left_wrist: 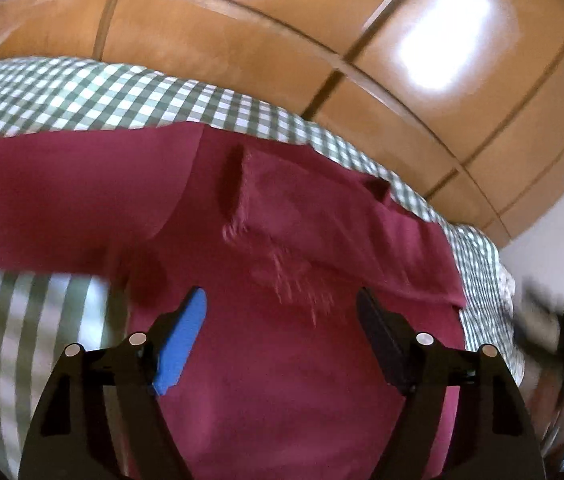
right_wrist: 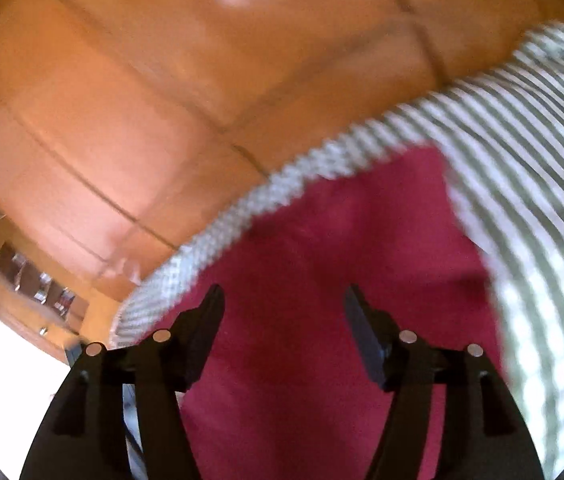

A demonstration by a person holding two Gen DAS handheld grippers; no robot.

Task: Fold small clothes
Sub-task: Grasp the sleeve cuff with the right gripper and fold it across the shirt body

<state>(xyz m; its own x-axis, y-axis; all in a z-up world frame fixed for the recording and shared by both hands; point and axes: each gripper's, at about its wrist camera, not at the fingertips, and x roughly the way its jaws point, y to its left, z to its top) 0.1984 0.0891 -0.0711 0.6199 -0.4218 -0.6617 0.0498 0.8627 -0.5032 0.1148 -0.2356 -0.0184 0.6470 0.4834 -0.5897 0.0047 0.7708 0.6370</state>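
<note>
Lying: maroon garment [left_wrist: 282, 360] is sprawling over checked cloth [left_wrist: 82, 96]; soft, light (frayed patch)
Claws: left gripper [left_wrist: 282, 312], right gripper [right_wrist: 282, 304] are hovering apart, empty
Hold: pinching an edge is looking best

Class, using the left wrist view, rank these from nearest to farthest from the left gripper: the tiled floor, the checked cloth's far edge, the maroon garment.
1. Maroon garment, directly under the left gripper.
2. Checked cloth, far edge just beyond the garment.
3. Tiled floor, past the cloth, filling the top.
</note>
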